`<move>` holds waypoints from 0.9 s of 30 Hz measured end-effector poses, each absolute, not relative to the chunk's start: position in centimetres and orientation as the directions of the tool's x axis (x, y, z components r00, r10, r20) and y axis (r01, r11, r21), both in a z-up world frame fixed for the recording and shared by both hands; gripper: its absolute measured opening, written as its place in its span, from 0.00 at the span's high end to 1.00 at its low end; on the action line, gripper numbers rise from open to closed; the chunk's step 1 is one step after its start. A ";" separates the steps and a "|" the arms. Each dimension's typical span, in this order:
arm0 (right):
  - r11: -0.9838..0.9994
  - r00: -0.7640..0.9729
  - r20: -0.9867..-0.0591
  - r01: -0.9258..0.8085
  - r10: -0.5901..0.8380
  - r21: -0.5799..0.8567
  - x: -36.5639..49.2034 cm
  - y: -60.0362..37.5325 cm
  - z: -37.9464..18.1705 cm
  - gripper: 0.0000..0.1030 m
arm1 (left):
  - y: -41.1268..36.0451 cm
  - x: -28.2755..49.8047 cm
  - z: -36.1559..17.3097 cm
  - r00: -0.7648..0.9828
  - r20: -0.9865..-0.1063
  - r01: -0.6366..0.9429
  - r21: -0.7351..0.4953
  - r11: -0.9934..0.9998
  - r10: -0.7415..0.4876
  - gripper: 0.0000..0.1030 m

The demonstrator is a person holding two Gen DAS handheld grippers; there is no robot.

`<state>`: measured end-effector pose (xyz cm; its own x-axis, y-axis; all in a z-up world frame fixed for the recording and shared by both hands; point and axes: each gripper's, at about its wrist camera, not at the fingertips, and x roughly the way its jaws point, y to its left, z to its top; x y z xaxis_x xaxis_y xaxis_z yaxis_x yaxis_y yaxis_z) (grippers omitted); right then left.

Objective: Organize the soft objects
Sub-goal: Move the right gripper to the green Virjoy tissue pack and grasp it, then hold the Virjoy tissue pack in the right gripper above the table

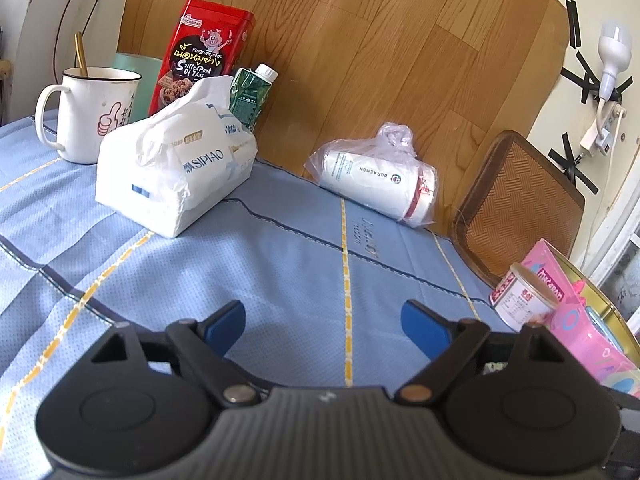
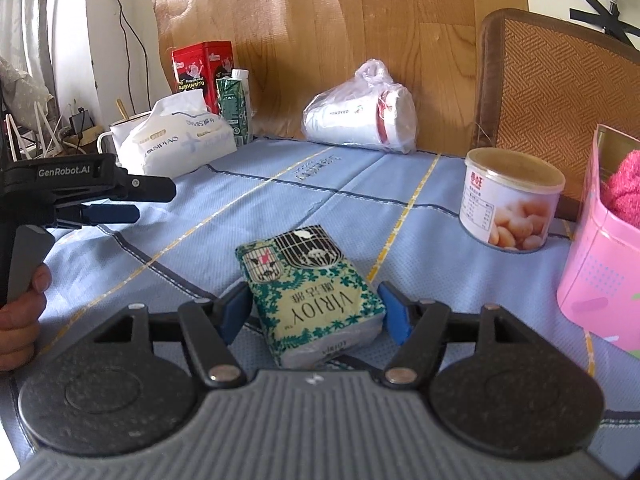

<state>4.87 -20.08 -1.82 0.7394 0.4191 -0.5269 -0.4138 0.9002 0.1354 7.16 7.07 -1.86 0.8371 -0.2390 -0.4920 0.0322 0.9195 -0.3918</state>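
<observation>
A green VIRJOY tissue pack [image 2: 312,264] lies flat on the blue tablecloth [image 2: 280,208], between the blue pads of my right gripper [image 2: 314,300]. The pads stand right at its two long sides without squeezing it, so this gripper is open. A white SIPIAO tissue pack [image 1: 176,168] sits at the back left, also in the right wrist view [image 2: 180,140]. My left gripper [image 1: 324,312] is open over bare cloth with nothing between its fingers. It shows from the side at the left edge [image 2: 152,202], held by a hand [image 2: 20,320]. A pink towel [image 2: 628,192] lies in the pink bin [image 2: 600,272].
A bag of paper cups [image 1: 376,176] lies against the wooden board. A white mug [image 1: 88,112], a red tin [image 1: 204,52] and a green carton [image 1: 250,96] stand behind the white pack. A food can [image 2: 512,208] stands beside the pink bin, near a woven cushion [image 1: 516,200].
</observation>
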 end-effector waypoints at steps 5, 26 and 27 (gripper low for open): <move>0.901 0.739 -0.528 -0.413 0.419 0.135 4.9 -20.1 -1.8 0.30 | 7.0 7.1 -1.8 0.839 -0.490 0.031 -0.392 0.919 -0.238 0.12; 0.909 0.742 -0.556 -0.413 0.374 0.059 3.6 -19.3 -1.8 0.32 | 6.0 7.2 -1.6 0.794 -0.519 0.118 -0.379 0.918 -0.316 0.12; 0.909 0.742 -0.559 -0.413 0.370 0.054 3.2 -19.4 -1.7 0.32 | 5.9 7.1 -1.6 0.784 -0.526 0.127 -0.384 0.915 -0.330 0.12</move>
<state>3.22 -19.38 -1.73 0.7424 0.3701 -0.5585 -0.4125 0.9093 0.0542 7.14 5.90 -1.64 0.7838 -0.3298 -0.5262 0.1273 0.9147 -0.3836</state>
